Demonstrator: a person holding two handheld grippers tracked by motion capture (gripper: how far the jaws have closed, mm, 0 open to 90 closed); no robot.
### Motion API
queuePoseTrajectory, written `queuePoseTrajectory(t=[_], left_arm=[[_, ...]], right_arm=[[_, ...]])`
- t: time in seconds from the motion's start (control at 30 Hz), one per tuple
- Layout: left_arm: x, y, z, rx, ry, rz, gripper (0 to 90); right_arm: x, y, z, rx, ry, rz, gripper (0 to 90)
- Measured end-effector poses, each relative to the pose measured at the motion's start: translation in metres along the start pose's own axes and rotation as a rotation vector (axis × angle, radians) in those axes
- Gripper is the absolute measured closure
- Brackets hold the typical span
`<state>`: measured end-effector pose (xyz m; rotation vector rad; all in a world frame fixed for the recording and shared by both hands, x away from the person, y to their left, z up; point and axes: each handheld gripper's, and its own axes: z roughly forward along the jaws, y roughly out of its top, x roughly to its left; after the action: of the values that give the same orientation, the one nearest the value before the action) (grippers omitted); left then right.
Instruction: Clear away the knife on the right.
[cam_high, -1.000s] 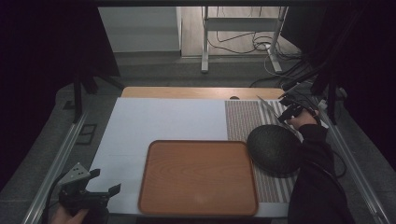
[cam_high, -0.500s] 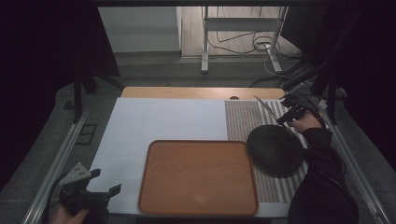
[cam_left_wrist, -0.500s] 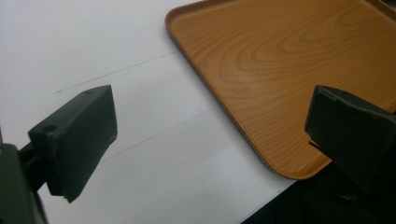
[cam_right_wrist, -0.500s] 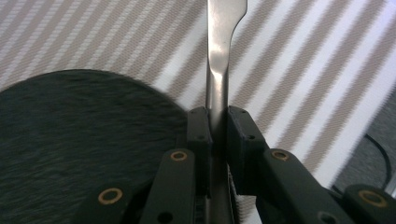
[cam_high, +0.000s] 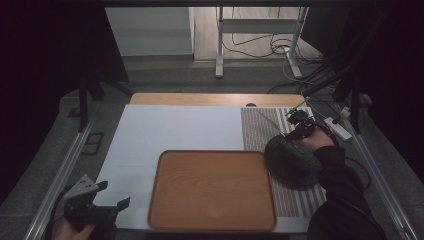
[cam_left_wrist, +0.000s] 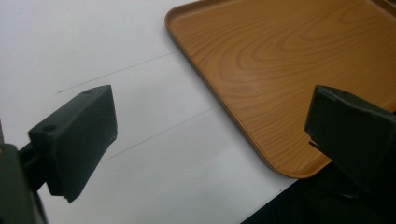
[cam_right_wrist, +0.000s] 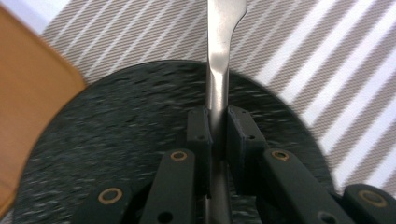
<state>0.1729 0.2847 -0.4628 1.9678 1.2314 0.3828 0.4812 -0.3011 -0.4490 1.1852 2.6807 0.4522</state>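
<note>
My right gripper (cam_right_wrist: 218, 130) is shut on the flat handle of a silver metal utensil (cam_right_wrist: 219, 56), whose end runs out of the top of the right gripper view. It hangs over a dark, rough-textured round plate (cam_right_wrist: 107, 140) that lies on a striped placemat (cam_right_wrist: 336, 70). In the high view the right gripper (cam_high: 295, 131) is at the plate's (cam_high: 292, 162) far edge, and the utensil (cam_high: 272, 122) points up-left. My left gripper (cam_high: 114, 194) is at the table's near left corner. Its jaws stand open and bare beside a wooden tray (cam_left_wrist: 280, 70).
The wooden tray (cam_high: 212, 192) sits front centre on a white mat (cam_high: 170, 130), and its right edge touches the plate. The striped placemat (cam_high: 255, 130) covers the right side. A metal rail (cam_high: 65, 165) runs along the table's left edge, and cables (cam_high: 345, 130) lie at the right.
My right gripper has carried the utensil leftward, from beyond the plate's right rim to over its far edge. The left gripper, the plate and the tray have stayed put.
</note>
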Motion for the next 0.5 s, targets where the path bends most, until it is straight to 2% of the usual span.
queuePoseTrajectory(t=[0.03, 0.07, 0.1, 0.2, 0.23, 0.27, 0.5], left_arm=[[0.0, 0.0, 0.0, 0.0, 0.001, 0.0, 3.4], [0.0, 0.0, 0.0, 0.001, 0.001, 0.0, 3.4], [0.0, 0.0, 0.0, 0.002, 0.001, 0.001, 3.4], [0.0, 0.0, 0.0, 0.002, 0.002, 0.001, 3.4], [0.0, 0.0, 0.0, 0.003, 0.002, 0.001, 3.4], [0.0, 0.0, 0.0, 0.002, 0.002, 0.001, 3.4], [0.0, 0.0, 0.0, 0.003, 0.003, 0.0, 3.4]], right_arm=[[0.007, -0.002, 0.0, 0.004, 0.008, -0.009, 80.6], [0.007, -0.002, 0.0, 0.004, 0.008, -0.009, 80.6], [0.015, -0.004, 0.0, 0.007, 0.013, -0.016, 80.6], [0.023, -0.006, -0.001, 0.007, 0.02, -0.027, 80.6], [0.03, -0.008, -0.002, 0.005, 0.025, -0.042, 80.6], [0.03, -0.008, -0.002, 0.005, 0.025, -0.042, 80.6], [0.059, -0.016, -0.005, 0.006, 0.052, -0.077, 80.6]])
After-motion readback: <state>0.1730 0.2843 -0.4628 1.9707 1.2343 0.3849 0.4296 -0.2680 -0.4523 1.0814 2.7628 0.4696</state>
